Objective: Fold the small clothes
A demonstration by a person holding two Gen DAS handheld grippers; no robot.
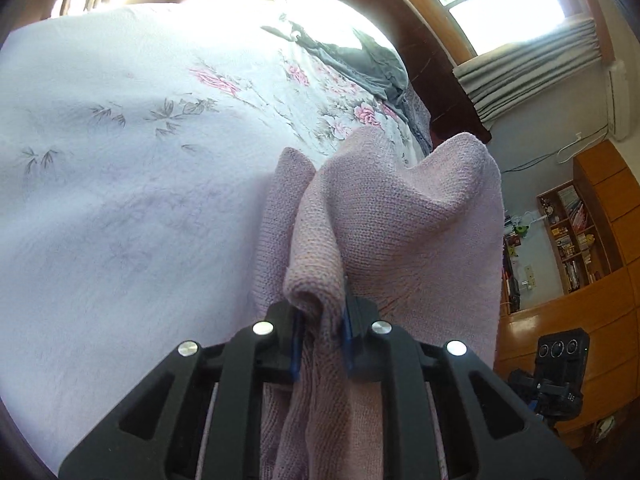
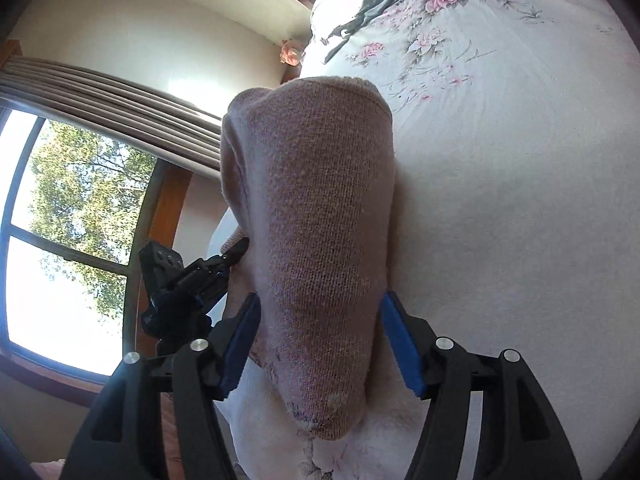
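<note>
A pink knit garment [image 1: 400,220] is bunched and lifted above the floral bedspread [image 1: 120,168]. My left gripper [image 1: 322,312] is shut on a fold of it, with the cloth rising in two peaks beyond the fingers. In the right wrist view the same pink garment [image 2: 320,200] runs as a thick roll between the blue pads [image 2: 400,344] of my right gripper [image 2: 322,320], whose jaws stand wide apart on either side of it. The left gripper [image 2: 234,254] shows there at the left, pinching the garment's edge.
A grey garment [image 1: 360,60] lies crumpled at the far end of the bed [image 2: 520,200]. A wooden headboard [image 1: 420,40], curtained windows [image 2: 60,240] and a wooden bookshelf [image 1: 572,236] surround the bed.
</note>
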